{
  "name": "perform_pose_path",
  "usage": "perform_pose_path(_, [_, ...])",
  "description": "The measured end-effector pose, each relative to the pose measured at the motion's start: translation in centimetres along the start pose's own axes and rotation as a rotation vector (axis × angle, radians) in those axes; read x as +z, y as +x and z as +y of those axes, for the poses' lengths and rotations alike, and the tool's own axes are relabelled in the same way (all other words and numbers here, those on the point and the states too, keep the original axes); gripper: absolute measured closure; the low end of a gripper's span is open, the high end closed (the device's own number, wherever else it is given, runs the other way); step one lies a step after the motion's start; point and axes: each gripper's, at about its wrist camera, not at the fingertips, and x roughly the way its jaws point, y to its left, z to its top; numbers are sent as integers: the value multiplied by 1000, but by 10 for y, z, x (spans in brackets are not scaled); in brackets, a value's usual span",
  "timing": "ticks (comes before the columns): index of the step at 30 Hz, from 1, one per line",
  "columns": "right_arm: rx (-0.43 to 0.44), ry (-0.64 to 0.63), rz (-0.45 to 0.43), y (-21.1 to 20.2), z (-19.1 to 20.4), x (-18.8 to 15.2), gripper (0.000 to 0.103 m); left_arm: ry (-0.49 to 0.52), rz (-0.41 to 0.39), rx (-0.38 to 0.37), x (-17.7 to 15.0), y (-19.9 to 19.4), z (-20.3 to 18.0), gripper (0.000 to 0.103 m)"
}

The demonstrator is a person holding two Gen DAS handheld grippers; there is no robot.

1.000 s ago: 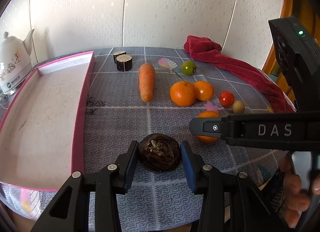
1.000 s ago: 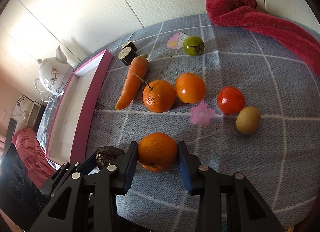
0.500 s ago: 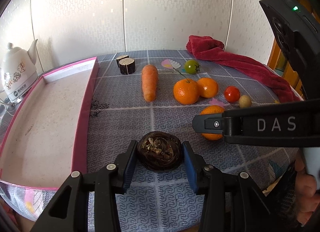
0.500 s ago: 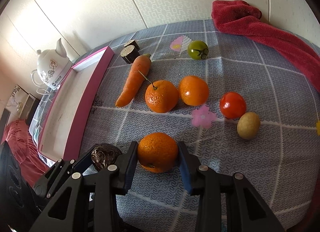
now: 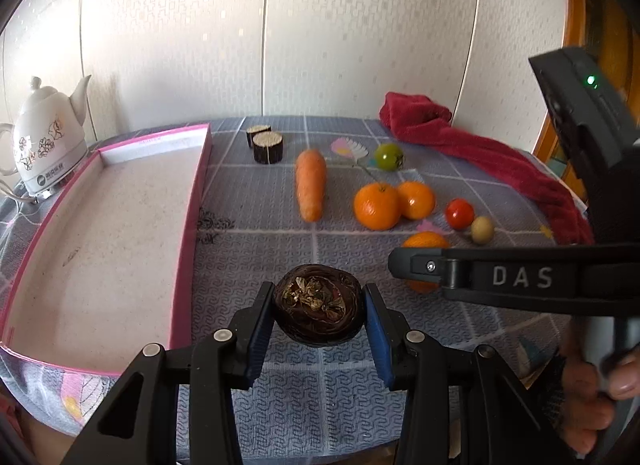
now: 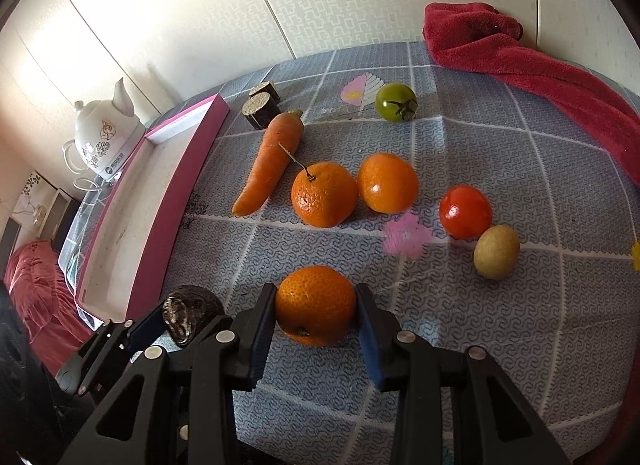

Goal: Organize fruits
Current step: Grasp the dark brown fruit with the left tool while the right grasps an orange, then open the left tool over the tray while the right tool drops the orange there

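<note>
Since a second earlier, the dark fruit [image 5: 318,311] had come off the cloth, clamped in the left gripper [image 5: 319,319], near the pink tray [image 5: 188,265]; the right gripper [image 6: 316,319] kept its pads pressed on the nearest orange [image 6: 315,305], which sat on the table. A grey-blue patterned tablecloth [image 6: 520,337] covered the table, with pale panelled wall behind. On it lay three oranges, one carrot [image 6: 268,163], one red tomato [image 6: 465,211], one green tomato [image 6: 396,101], one small yellowish fruit [image 6: 496,251], two dark cut cylinders [image 5: 268,147], a red towel [image 6: 520,53] and a white teapot [image 5: 46,141].
</note>
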Motion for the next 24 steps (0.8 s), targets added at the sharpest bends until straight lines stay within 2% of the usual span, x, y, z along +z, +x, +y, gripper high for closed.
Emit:
perform_pose_path(10, [4,-22,-62,-10,6,0,65,-56,-61,43,7,-16,11,60])
perform_pose_path(18, [10,-22,-68,-9,10,1,65,-154,-102,62,14,-31,36,60])
perform_pose_path(24, [32,-69,-106,-16,25,-2,65,-223,-125,128,19,-41,55,60])
